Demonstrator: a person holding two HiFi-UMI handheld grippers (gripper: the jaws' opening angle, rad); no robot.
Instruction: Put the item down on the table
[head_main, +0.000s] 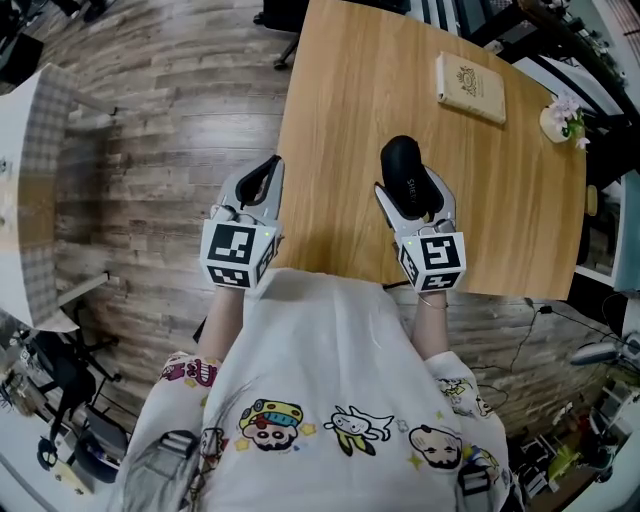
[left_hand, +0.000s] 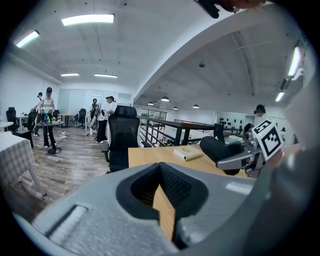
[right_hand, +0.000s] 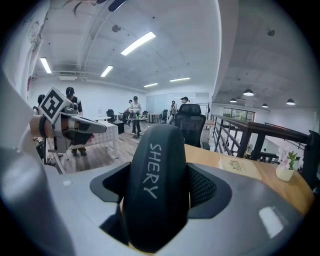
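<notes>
Floorboards of grey-brown wood (head_main: 170, 120) spread under everything and run well out to the left of the left claw (head_main: 272, 165). A large light-wood table with rounded corners (head_main: 340, 120) lies beneath and ahead of both claws, its near edge just behind their marker cubes. Behind the claws is the person's white shirt printed with cartoon figures (head_main: 330, 400). Well off to the left of the left claw stands a table under a white checked cloth (head_main: 25, 180).

The left claw hangs at the table's left edge. Its jaws are drawn narrow, with nothing between the pads and only a sliver of tabletop showing through the gap. The right claw (head_main: 410, 188) is beside it, apart from it and over the table's near part. Its jaws stand wide and clamp a black, rounded, elongated case lettered "SHERY" in white (head_main: 405, 165). The case sits lengthwise between the pads, and its far end pokes out beyond the fingertips. Whether its underside touches the wood cannot be told.

Beyond the right claw and a little to its right, a flat cream-coloured book with a gold emblem (head_main: 470, 88) lies on the table. Further right, near the table's far right edge, sits a small white pot of pale pink flowers (head_main: 560, 120).
</notes>
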